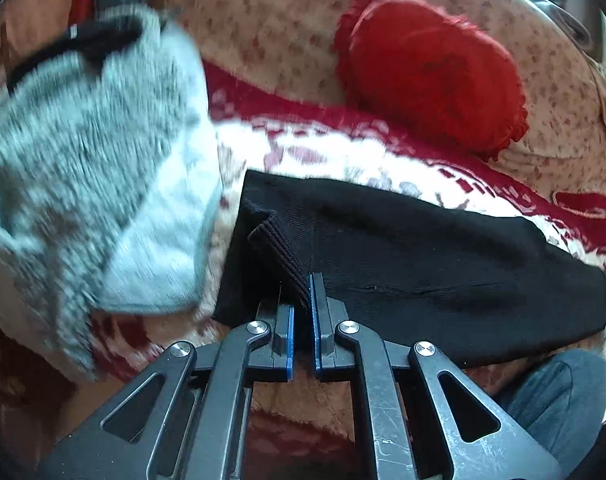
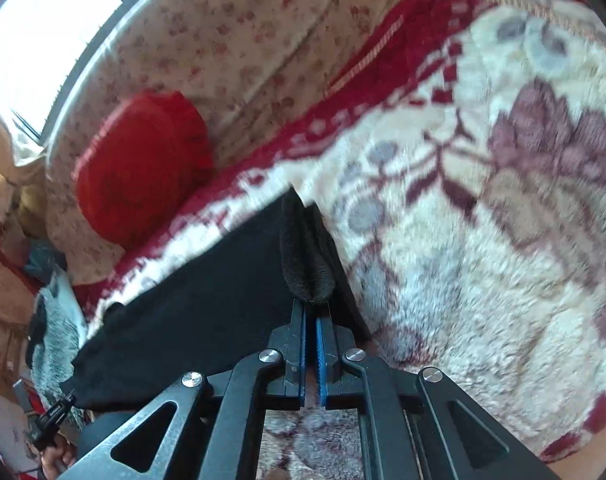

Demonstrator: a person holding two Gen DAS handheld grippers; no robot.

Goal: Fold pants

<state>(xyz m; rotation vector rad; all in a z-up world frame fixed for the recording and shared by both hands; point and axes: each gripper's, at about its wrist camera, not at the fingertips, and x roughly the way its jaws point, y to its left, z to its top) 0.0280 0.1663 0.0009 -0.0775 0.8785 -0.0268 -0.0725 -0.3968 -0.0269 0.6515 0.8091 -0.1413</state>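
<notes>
On the far left of the left wrist view a grey furry garment (image 1: 83, 176) lies heaped on the bed, blurred, with a black strap-like piece (image 1: 79, 46) across its top. Just right of it the black pants (image 1: 403, 248) lie spread across the cream and red floral blanket (image 1: 343, 156), running off toward the right edge. The left gripper (image 1: 301, 296) stands at their near edge with its jaws drawn almost together, pinching a ribbed hem (image 1: 281, 250) that stands up from the cloth in a folded ridge. Beyond, a red frilled cushion (image 1: 431, 68) leans against the pale floral backing (image 1: 263, 24), and at the near right a person's knee in dark cloth (image 1: 555, 396) shows.

In the right wrist view the same pants (image 2: 207, 300) stretch from the near left toward the middle, over the blanket (image 2: 483, 240). The right gripper (image 2: 311, 312) has its jaws nearly closed on a rolled, fuzzy end of the black fabric (image 2: 307, 276) that rises beyond its tips. The cushion (image 2: 143, 164) sits at the far left.

My reading: both ends are gripped and the fold is about to begin. The next move would call for lifting both pinched edges together, keeping the cloth taut between them, and carrying them over evenly so the halves meet; uneven height could drag or bunch the fabric on the plush blanket
</notes>
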